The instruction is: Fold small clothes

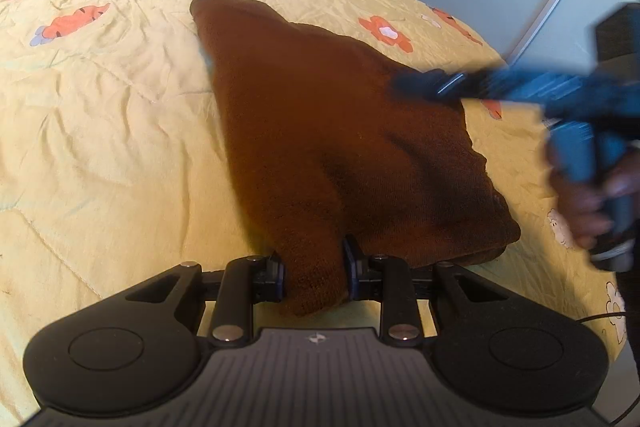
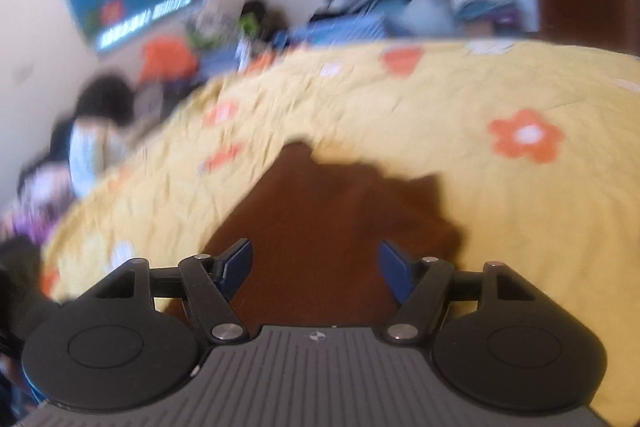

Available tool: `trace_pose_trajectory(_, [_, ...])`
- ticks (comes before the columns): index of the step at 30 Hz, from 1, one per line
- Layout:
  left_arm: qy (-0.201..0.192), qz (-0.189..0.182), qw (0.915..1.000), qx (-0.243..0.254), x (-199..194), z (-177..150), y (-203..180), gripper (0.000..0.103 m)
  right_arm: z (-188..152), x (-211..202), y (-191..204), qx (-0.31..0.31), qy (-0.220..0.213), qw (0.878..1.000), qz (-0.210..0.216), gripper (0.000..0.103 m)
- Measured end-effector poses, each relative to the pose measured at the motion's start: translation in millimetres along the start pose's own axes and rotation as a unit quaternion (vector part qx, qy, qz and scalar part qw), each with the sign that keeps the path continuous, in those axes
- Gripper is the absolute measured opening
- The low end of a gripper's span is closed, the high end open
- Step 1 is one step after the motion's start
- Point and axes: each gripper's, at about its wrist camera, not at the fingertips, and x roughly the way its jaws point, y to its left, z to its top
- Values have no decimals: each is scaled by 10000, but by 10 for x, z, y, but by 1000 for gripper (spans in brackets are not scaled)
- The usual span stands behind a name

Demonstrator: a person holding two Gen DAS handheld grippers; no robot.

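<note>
On the yellow flowered bedspread [image 1: 120, 99] lies a brown garment [image 1: 320, 131], folded over. Its near corner is clamped between the pads of the left gripper [image 1: 314, 277]. Over its right edge, the right gripper [image 2: 316, 267] has its jaws apart with nothing between them.

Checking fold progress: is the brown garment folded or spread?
Folded: brown knit garment lies doubled on the yellow bedspread, layered edges showing.
</note>
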Motion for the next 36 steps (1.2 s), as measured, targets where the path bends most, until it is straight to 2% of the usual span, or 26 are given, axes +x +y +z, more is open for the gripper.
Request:
trace_pose_trajectory(1, [-13, -9, 10000, -2, -6, -11, 2, 26, -45, 183, -7, -128, 250, 9994, -180, 71])
trace_pose_trajectory(3, [-48, -22, 10000, -7, -13, -20, 10, 26, -154, 312, -46, -464, -30, 9987, -187, 71])
trace_pose_trajectory(5, [-44, -2, 10000, -30, -36, -22, 11, 26, -99, 274, -110, -116, -25, 9999, -111, 69])
trace_pose_trajectory(6, [-60, 25, 10000, -39, -68, -19, 12, 27, -63, 234, -103, -33, 29, 9999, -164, 64])
trace_pose_trajectory(8, [-244, -51, 9996, -136, -204, -1, 53, 27, -35, 104, -97, 13, 24, 9995, -300, 61])
trace_pose_trajectory(10, [-436, -226, 9983, -317, -331, 82, 150, 32, -17, -76, -128, 175, -223, 9991, -301, 67])
trace_pose_trajectory(12, [-550, -292, 9967, -527, -362, 240, 267, 46, 27, -228, -259, 366, -549, 9972, -349, 86])
trace_pose_trajectory(13, [-686, -238, 9957, -567, -355, 339, 315, 49, 71, -242, -360, 505, -614, 9960, -397, 89])
trace_pose_trajectory(14, [-817, -157, 9950, -554, -327, 448, 348, 55, 128, -203, -472, 648, -604, 9950, -460, 89])
trace_pose_trajectory(15, [-870, -98, 9946, -554, -269, 575, 372, 56, 188, -125, -582, 778, -551, 9940, -536, 87])
trace_pose_trajectory(18, [-736, -57, 9939, -821, 37, 959, 515, 56, 372, 180, -813, 1126, -162, 9927, -397, 85])
trace_pose_trajectory(20, [-667, 141, 9937, -890, 264, 1162, 564, 56, 452, 399, -858, 1174, 15, 9924, -379, 81])
trace_pose_trajectory(23, [-551, 548, 9952, -595, 609, 1369, 567, 55, 496, 727, -811, 963, 316, 9939, -441, 81])
trace_pose_trajectory(25, [-641, 851, 9943, -27, 758, 1412, 477, 28, 468, 824, -725, 603, 246, 9969, -435, 72])
trace_pose_trajectory(26, [-813, 1006, 9906, 443, 777, 1400, 366, 18, 457, 820, -691, 510, 268, 9980, -248, 44])
trace_pose_trajectory(27, [-1051, 1315, 9809, 979, 771, 1359, 210, 15, 454, 779, -661, 521, 182, 9984, -110, 27])
trace_pose_trajectory(28, [-1326, 1635, 9647, 1581, 771, 1286, 36, 15, 453, 721, -587, 313, -10, 9990, -307, 27])
trace_pose_trajectory(29, [-1616, 1882, 9436, 2192, 779, 1168, -120, 15, 425, 677, -494, -87, -212, 9980, -596, 25])
trace_pose_trajectory(30, [-1798, 2109, 9199, 2773, 833, 1037, -241, 15, 376, 666, -414, -462, -363, 9941, -907, 17])
trace_pose_trajectory(31, [-1679, 2342, 9041, 3155, 950, 938, -298, 15, 320, 690, -387, -633, -438, 9916, -1040, 18])
trace_pose_trajectory(32, [-1422, 2548, 8978, 3299, 1069, 884, -297, 15, 270, 716, -394, -598, -476, 9917, -1029, 20])
trace_pose_trajectory(33, [-1494, 2662, 8934, 3297, 1079, 838, -281, 15, 240, 718, -410, -488, -545, 9924, -993, 34])
trace_pose_trajectory(34, [-1517, 2600, 8988, 3186, 1017, 839, -269, 16, 237, 705, -424, -359, -539, 9928, -1012, 47])
trace_pose_trajectory(35, [-1467, 2544, 9081, 2984, 934, 872, -247, 21, 254, 669, -433, -222, -513, 9924, -1092, 65])
trace_pose_trajectory(36, [-1487, 2552, 9143, 2771, 824, 896, -229, 26, 279, 608, -459, -92, -533, 9927, -1076, 72])
